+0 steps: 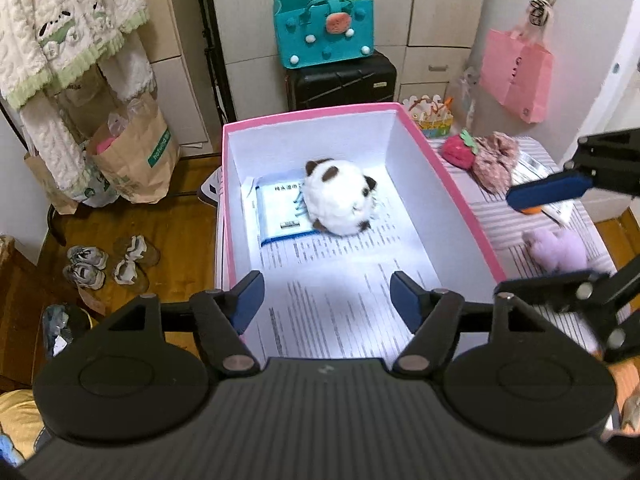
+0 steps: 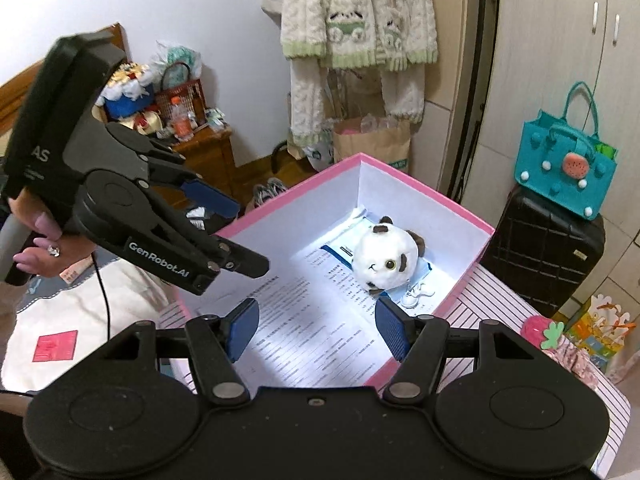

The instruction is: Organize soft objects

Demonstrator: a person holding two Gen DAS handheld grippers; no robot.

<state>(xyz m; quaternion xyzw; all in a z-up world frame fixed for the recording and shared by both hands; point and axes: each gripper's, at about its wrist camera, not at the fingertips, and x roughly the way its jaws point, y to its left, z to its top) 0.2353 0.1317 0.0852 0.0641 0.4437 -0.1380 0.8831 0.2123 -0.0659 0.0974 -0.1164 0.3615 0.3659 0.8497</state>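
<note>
The purple plush (image 1: pixel 560 250) lies on the striped worktop (image 1: pixel 500 224), just right of the pink box (image 1: pixel 452 184). The open, empty right claw (image 1: pixel 544 236) is nearer than the open left claw (image 1: pixel 326 296).

White lettering "GenRobot.AI" runs along the lower arm of the left hand-held gripper (image 2: pixel 224 236), at about nine o'clock in the right wrist view. On the black body of that same tool, higher up toward ten o'clock, the letters "AS" show; the smaller print below them is too small to read. The brown paper bag (image 1: pixel 136 160) on the floor, at nine o'clock in the left wrist view, carries a green label whose white words cannot be made out. The printed sheets (image 1: pixel 340 280) lining the pink box (image 1: pixel 452 184) and the blue-edged packet (image 1: pixel 280 212) bear print too fine to read.
</note>
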